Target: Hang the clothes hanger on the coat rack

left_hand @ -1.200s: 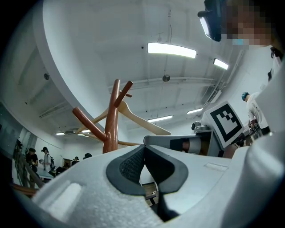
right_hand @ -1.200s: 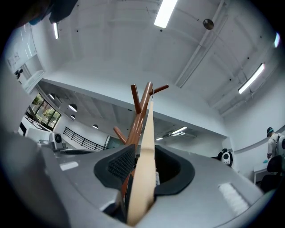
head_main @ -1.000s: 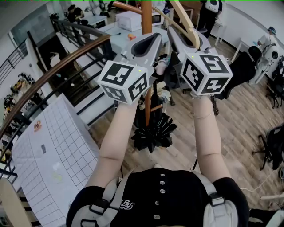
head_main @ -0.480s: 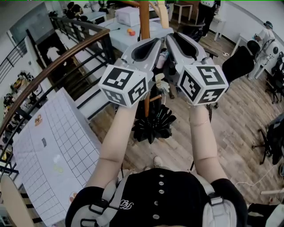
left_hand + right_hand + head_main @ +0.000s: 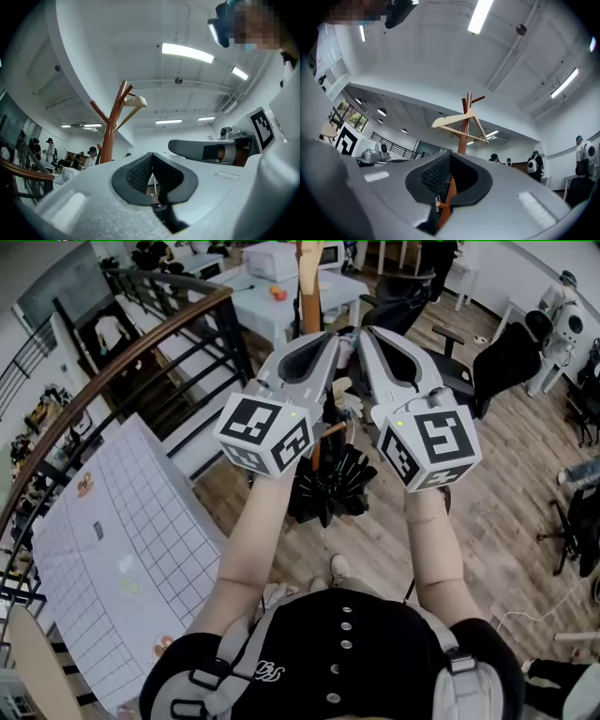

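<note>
The pale wooden clothes hanger (image 5: pixel 461 124) hangs on a branch of the brown wooden coat rack (image 5: pixel 464 136), free of both grippers. In the left gripper view only one hanger end (image 5: pixel 136 101) shows beside the rack's trunk (image 5: pixel 111 133). In the head view the rack's pole (image 5: pixel 307 282) rises just beyond both grippers. My left gripper (image 5: pixel 328 338) is shut and empty. My right gripper (image 5: pixel 367 334) has just closed its jaws with nothing between them. The two point slightly upward, side by side, short of the rack.
A black ruffled thing (image 5: pixel 328 486) sits at the pole's foot. A wooden handrail with black bars (image 5: pixel 122 362) runs along the left, above a white gridded board (image 5: pixel 112 540). A white table (image 5: pixel 281 306) and black office chairs (image 5: pixel 412 301) stand behind the rack. People stand in the distance (image 5: pixel 532 164).
Both grippers have dropped and drawn back from the rack. The hanger, beside the right gripper's tip earlier, has left the head view. The right gripper's jaws have come together.
</note>
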{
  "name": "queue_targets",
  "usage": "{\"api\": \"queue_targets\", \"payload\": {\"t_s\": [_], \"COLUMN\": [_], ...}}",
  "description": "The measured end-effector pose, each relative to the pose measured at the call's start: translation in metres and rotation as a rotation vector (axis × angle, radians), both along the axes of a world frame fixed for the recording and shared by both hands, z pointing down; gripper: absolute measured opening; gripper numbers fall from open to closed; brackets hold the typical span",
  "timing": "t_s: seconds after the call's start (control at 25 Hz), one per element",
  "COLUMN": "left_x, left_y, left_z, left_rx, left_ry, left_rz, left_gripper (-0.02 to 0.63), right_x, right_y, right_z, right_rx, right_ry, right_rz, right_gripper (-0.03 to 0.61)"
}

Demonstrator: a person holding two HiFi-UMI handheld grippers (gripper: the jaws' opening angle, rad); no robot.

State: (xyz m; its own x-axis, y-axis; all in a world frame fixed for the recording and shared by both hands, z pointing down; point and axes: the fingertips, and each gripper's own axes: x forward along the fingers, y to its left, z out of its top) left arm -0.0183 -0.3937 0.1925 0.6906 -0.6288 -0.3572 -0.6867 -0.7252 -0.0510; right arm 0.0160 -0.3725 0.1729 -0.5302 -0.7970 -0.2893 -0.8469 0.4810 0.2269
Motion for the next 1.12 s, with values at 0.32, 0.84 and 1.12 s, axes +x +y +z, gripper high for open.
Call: {"api": "queue_targets", "payload": {"t_s": [0.32, 0.84, 1.12], "left_x": [0.004, 0.003, 0.005], "left_y": [0.009, -0.007, -0.018], "left_z": [0.023, 0.062, 0.070], "left_rx": [-0.008, -0.078, -0.100], "left_ry": [-0.056, -0.072, -0.079], "left_rz": [-0.021, -0.039, -0.047], "left_gripper": [-0.002, -0.002, -0.002], "right_x": [-0.004, 0.007, 0.004], "right_y": [-0.007, -0.017, -0.027], "right_z": [0.048, 0.079, 0.085], "right_rx": [-0.103, -0.182, -0.194], "right_ry": [0.040, -0.056, -0.069], "right_rz": [-0.039, -0.109, -0.151], "right_gripper": [-0.003, -0.003, -0.003]}}
